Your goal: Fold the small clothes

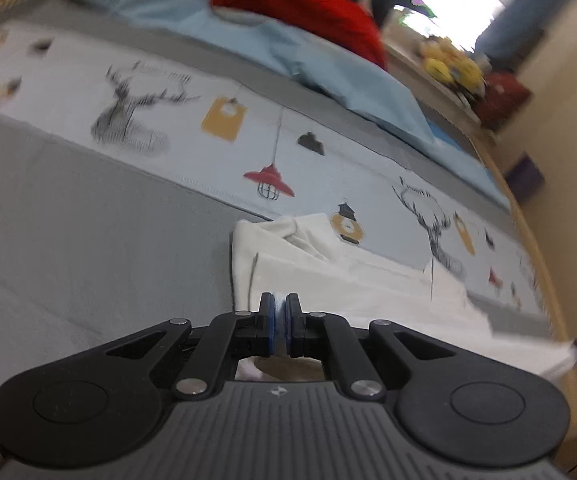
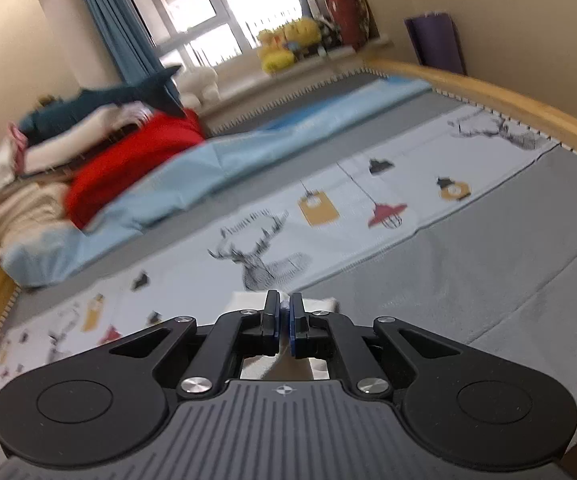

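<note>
— Where is the garment?

— The white garment (image 1: 352, 292) lies on the bed (image 1: 88, 240), partly on the grey cover and partly over the near edge of the printed strip (image 1: 248, 136) with deer and lamps. In the left wrist view it spreads to the right toward the bed's wooden edge (image 1: 528, 216), with a folded flap raised at its far side.

— And the left gripper?

— The left gripper (image 1: 280, 316) has its jaws drawn almost together on a thin layer of that white cloth — a sliver of fabric shows between the blue pads (image 1: 272, 320).

— The right one?

— The right gripper (image 2: 284, 320) is likewise nearly closed, with pale cloth showing in the narrow slit between its pads. A bit of the white garment (image 2: 248, 300) peeks out just past and beneath the fingers, right at the border between the printed strip (image 2: 328, 220) and the grey cover.

— What else is on the bed?

— Toward the far side, a light blue sheet (image 2: 208, 176) with a red cloth (image 2: 128, 168) heaped on it, and a dark blue shark plush (image 2: 108, 100) on top of the pile. Yellow soft toys (image 2: 284, 44) sit on the windowsill beyond the bed's far edge. Both views are blurred.
</note>
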Available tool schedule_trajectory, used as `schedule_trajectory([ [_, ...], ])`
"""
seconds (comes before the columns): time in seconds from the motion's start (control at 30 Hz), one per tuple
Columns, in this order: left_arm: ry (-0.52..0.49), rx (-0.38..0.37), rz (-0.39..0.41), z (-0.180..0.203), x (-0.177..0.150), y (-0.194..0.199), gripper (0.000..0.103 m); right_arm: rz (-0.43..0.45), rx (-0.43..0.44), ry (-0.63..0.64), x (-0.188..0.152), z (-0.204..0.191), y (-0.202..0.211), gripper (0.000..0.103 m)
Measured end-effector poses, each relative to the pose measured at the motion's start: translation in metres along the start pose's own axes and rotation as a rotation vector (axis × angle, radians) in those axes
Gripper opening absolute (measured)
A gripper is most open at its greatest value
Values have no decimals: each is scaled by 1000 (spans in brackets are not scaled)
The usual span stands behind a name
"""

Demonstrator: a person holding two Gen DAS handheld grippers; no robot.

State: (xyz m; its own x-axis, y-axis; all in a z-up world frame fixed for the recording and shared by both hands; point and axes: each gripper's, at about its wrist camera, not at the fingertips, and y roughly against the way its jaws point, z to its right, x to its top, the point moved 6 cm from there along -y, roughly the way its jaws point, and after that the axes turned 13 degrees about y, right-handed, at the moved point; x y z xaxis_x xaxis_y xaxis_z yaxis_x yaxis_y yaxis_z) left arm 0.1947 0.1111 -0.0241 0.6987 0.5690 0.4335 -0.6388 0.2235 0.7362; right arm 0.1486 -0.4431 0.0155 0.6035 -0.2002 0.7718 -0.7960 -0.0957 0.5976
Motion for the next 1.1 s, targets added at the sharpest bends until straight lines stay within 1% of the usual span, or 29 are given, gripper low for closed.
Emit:
schedule_trajectory([
  [0.1, 23, 19, 7, -1, 6, -9, 5, -45, -39, 18, -17, -2, -25, 3],
  [0.13, 22, 24, 1, 0, 7, -13, 5, -82, -63, 26, -21, -2, -33, 3],
  [0.17, 14, 35, -1, 2, 9, -17, 5, -89, -72, 28, -20, -3, -38, 3],
  [0.3, -34, 93, 17, 7, 14, -28, 5, -39, -79, 89, -4, -12, -49, 3],
  [0.43, -34, 80, 35, 11, 21, -29, 6, -49, -87, 1, -3, -4, -61, 4],
  [0.5, -18, 64, 50, 9, 24, -26, 5, -58, -91, -48, -3, 3, -66, 7],
  [0.57, 7, 55, 48, 3, 26, -21, 7, -67, -117, -85, -7, 12, -69, 8],
  [0.6, 12, 58, 43, 0, 26, -19, 7, -73, -120, -106, -10, 17, -69, 11],
  [0.67, 13, 72, 21, -8, 24, -20, 10, -86, -114, -125, -15, 23, -69, 11],
  [0.73, 1, 86, -15, -13, 20, -23, 17, -104, -108, -95, -21, 25, -70, 12],
  [0.8, -35, 108, -47, -16, 13, -27, 19, -151, -97, -53, -29, 25, -74, 12],
  [0.87, -67, 114, -63, -18, 8, -32, 23, -185, -80, -25, -34, 25, -77, 12],
  [0.93, -83, 113, -75, -18, 3, -36, 30, -224, -67, 19, -40, 23, -81, 12],
  [1.0, -90, 117, -81, -16, 2, -41, 30, -277, -68, 72, -48, 21, -86, 12],
  [1.1, -98, 119, -94, -10, 2, -52, 36, -344, -64, 164, -58, 14, -96, 13],
])
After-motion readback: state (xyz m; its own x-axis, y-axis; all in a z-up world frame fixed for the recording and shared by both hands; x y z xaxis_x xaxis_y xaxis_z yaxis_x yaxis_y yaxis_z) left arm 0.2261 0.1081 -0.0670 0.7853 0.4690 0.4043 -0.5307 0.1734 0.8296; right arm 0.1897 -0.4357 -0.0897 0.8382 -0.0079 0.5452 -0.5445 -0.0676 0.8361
